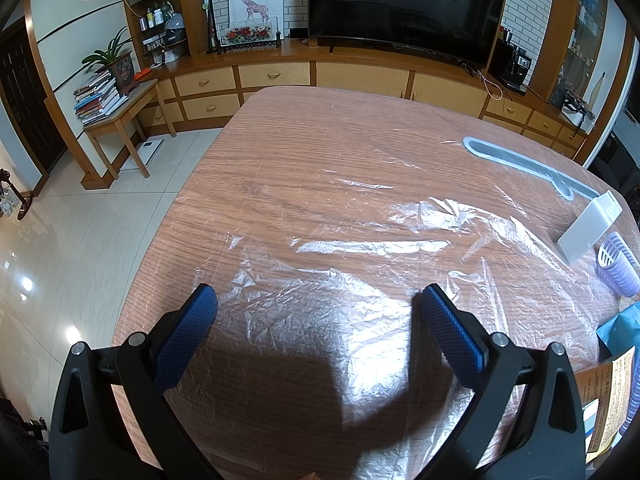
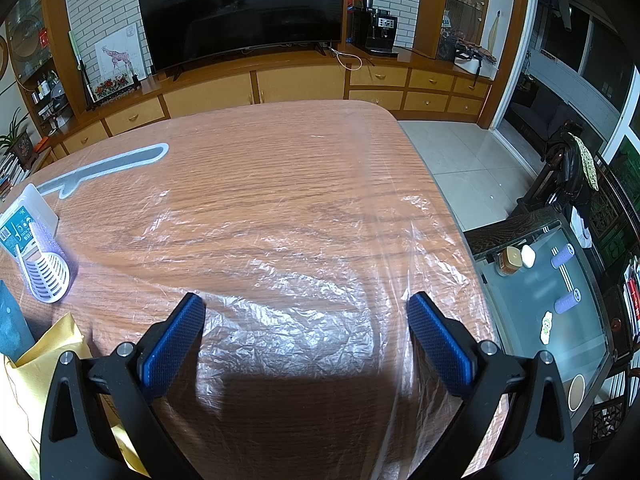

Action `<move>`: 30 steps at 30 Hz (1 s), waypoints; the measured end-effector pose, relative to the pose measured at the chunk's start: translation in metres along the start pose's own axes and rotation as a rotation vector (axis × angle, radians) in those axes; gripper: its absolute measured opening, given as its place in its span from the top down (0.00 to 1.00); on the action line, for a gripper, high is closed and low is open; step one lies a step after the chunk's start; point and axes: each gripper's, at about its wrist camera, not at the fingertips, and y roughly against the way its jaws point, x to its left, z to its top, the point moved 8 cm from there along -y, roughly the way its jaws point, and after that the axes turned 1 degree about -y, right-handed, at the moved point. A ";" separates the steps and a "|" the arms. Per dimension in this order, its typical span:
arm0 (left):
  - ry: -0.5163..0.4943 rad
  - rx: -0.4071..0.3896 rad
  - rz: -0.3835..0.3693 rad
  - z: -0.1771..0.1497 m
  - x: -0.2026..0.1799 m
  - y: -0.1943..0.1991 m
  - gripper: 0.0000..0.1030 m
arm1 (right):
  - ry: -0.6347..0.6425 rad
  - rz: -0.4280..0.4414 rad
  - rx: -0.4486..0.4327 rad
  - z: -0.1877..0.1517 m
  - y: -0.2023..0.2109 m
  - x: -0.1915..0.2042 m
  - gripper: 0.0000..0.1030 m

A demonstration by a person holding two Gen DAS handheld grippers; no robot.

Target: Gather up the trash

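A crumpled clear plastic sheet (image 1: 360,264) lies spread over the wooden table (image 1: 304,148). My left gripper (image 1: 318,296) hovers open just above it, nothing between its blue pads. At the table's right edge in the left wrist view lie a white box (image 1: 588,226), a purple hair roller (image 1: 618,270), a teal piece (image 1: 618,328) and a yellow printed packet (image 1: 604,396). My right gripper (image 2: 306,302) is open too, over the plastic sheet (image 2: 304,280). To its left are the white box (image 2: 26,216), the roller (image 2: 46,272) and a yellow envelope (image 2: 44,356).
A long grey flat shape (image 1: 524,166) lies at the far side of the table, also the grey shape (image 2: 108,168) in the right wrist view. A glass side table (image 2: 532,300) with small items stands right of the table. A TV cabinet (image 1: 360,72) runs along the back wall.
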 end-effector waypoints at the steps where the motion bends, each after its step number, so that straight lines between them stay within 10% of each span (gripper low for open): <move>1: 0.000 0.000 -0.001 0.000 0.001 0.000 0.01 | 0.000 0.000 0.000 0.000 0.000 0.000 0.03; 30: 0.001 0.000 -0.001 0.000 0.001 0.000 0.01 | -0.002 -0.002 -0.001 -0.003 -0.003 -0.004 0.03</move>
